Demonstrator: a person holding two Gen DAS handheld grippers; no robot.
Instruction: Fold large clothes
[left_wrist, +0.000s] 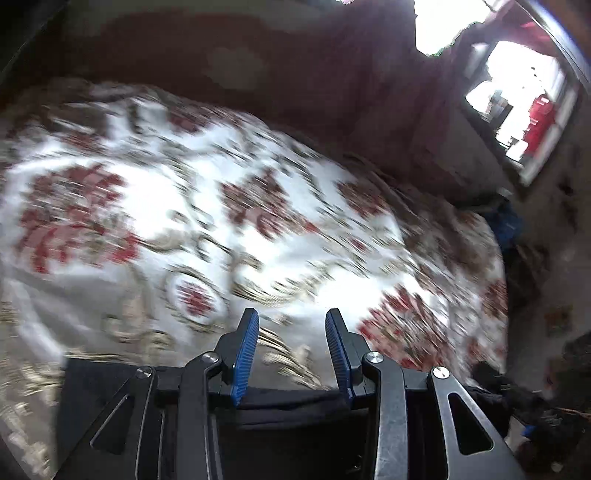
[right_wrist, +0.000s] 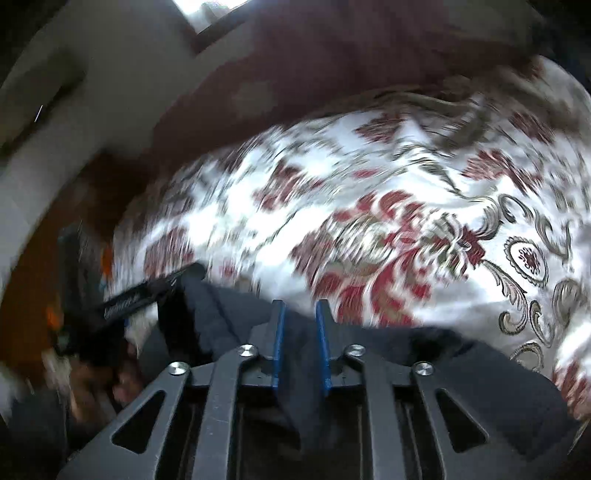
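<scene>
Blur smears both wrist views, yet the main things read clearly. At the left, the left hand-held gripper (left_wrist: 291, 317) stands partly open, its two blue-padded fingers (left_wrist: 245, 354) well apart with nothing between them; it is released. Through the gap only the flowered bedspread (left_wrist: 147, 199) shows, white with red blossoms and grey-gold scrolls, spread over a bed. A dark garment (left_wrist: 92, 384) lies on the bedspread at the near edge, its border running across just beneath this hand-held gripper's fingers; whether the fingers touch it cannot be told. Beyond the bed a dark reddish headboard or wall (left_wrist: 295, 66) rises, and at the far right a bright window (left_wrist: 517, 103) glares.

Further right, the right hand-held gripper (right_wrist: 299, 306) has its blue pads (right_wrist: 280, 332) drawn close, leaving only a narrow slot. No cloth is seen in that slot, so it looks released, though the dark garment (right_wrist: 461, 373) lies directly under and around the fingers, its folds reaching from the left past the fingers to the right. The bedspread (right_wrist: 369, 206) fills the far side of this view. At the left edge a dark object with pale lettering (right_wrist: 136, 299) sticks out near the garment's corner; what it is cannot be told.
</scene>
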